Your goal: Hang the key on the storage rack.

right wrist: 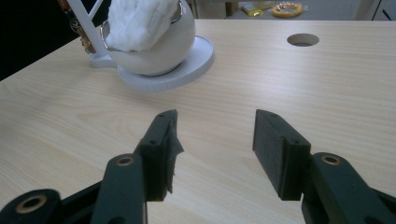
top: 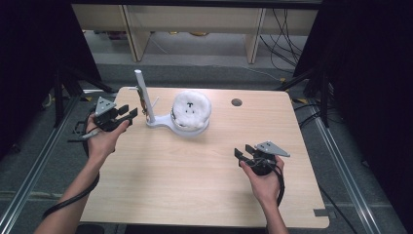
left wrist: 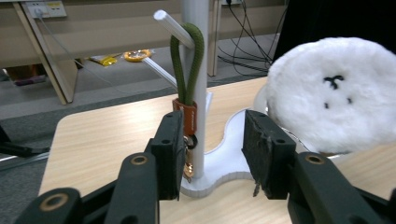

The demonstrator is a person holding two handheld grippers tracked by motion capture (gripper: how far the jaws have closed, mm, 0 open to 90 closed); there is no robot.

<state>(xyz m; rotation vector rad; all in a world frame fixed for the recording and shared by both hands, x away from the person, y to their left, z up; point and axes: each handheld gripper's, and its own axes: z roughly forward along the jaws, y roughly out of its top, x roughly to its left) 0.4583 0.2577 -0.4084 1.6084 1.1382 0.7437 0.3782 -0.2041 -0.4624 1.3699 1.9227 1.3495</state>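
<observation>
Keychain (left wrist: 187,84) hangs by its green loop on the peg of the white stand (left wrist: 198,28). Left gripper (left wrist: 212,149) has parted jaws, gripping nothing, so it should retreat straight and avoid bumping the stand; right gripper (right wrist: 212,149) waits open.

Pale wooden table (top: 195,185) bearing a white stand (top: 160,123), fluffy-topped.

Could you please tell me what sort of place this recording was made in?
Probably a lab or workshop set up for recording: a bare wooden table with a cable hole, metal rails on the floor, and loose cables behind.
</observation>
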